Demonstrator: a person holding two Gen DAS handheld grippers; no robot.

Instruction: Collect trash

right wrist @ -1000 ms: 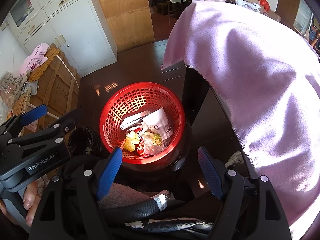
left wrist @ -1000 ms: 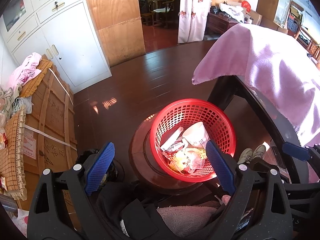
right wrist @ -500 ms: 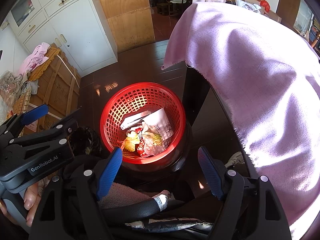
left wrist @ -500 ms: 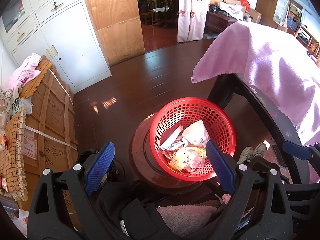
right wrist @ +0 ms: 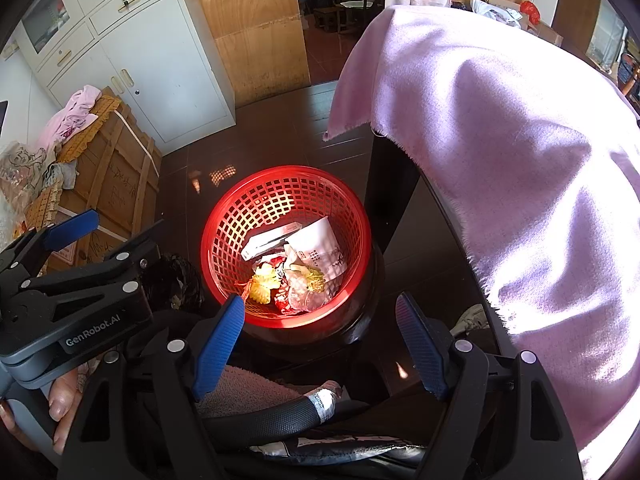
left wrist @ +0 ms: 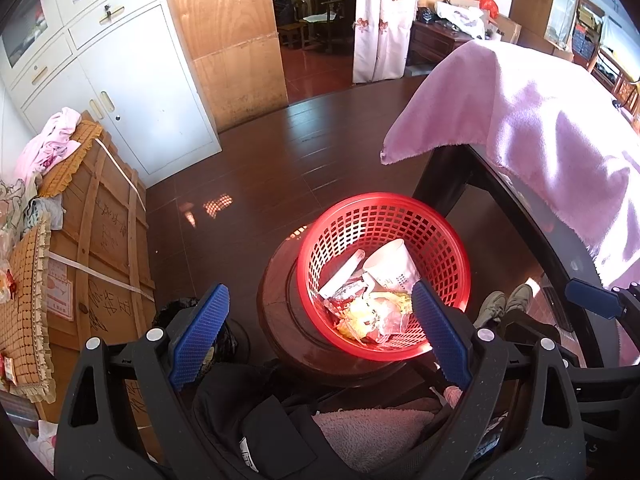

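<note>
A red mesh basket (left wrist: 436,236) (right wrist: 240,220) stands on a round dark wooden stool (left wrist: 280,312). Inside lie a white paper cup (left wrist: 390,266) (right wrist: 320,246), a flat white packet (right wrist: 272,240) and crumpled yellow and red wrappers (left wrist: 368,318) (right wrist: 268,286). My left gripper (left wrist: 320,334) hovers above and in front of the basket, open with nothing between its blue pads. My right gripper (right wrist: 320,342) is also open and empty, held over the basket's near rim. The left gripper (right wrist: 72,300) shows at the left of the right wrist view, a hand gripping its handle.
A dark table (left wrist: 496,196) draped with a pink cloth (left wrist: 560,120) (right wrist: 520,140) stands to the right. A wooden crate (left wrist: 104,240) piled with cushions and clothes sits left, before a white cabinet (left wrist: 132,76). Dark wood floor (left wrist: 280,168) stretches behind the basket. Shoes (left wrist: 504,304) show beneath the table.
</note>
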